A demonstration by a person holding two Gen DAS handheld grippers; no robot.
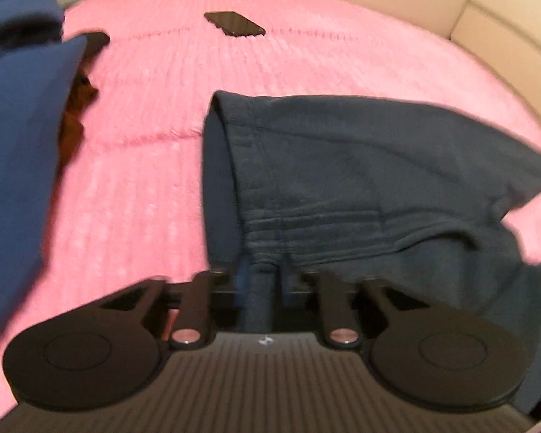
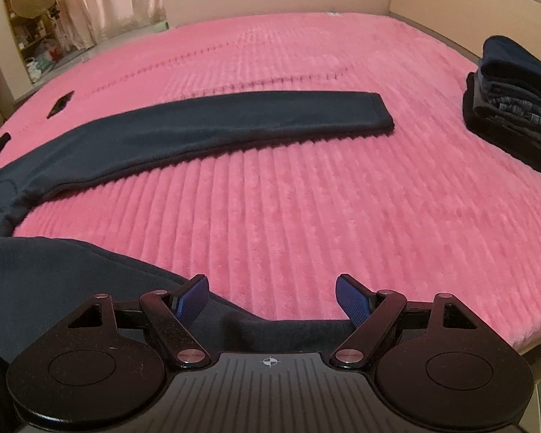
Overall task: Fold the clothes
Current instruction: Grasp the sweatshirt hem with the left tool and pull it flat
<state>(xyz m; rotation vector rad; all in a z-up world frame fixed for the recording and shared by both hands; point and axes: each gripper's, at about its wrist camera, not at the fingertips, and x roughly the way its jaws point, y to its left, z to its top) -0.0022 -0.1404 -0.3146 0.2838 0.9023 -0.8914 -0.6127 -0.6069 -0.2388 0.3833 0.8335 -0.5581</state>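
Dark navy trousers (image 1: 342,166) lie on a pink ribbed blanket (image 1: 144,180). My left gripper (image 1: 261,274) is shut on the gathered waistband, and a bunch of the cloth is pinched between its jaws. In the right wrist view one trouser leg (image 2: 234,126) stretches flat across the bed to its hem at the right. The other leg (image 2: 72,278) lies near the bed's front edge, and its hem runs under my right gripper (image 2: 270,288). That gripper is open, its blue pads (image 2: 353,301) wide apart just above the cloth and pressing on nothing.
A stack of folded clothes (image 2: 515,108) sits at the bed's right edge. A black phone (image 1: 234,23) lies far out on the blanket. Blurred blue cloth (image 1: 18,162) fills the left of the left wrist view. A beige bed frame (image 1: 505,29) borders the far right.
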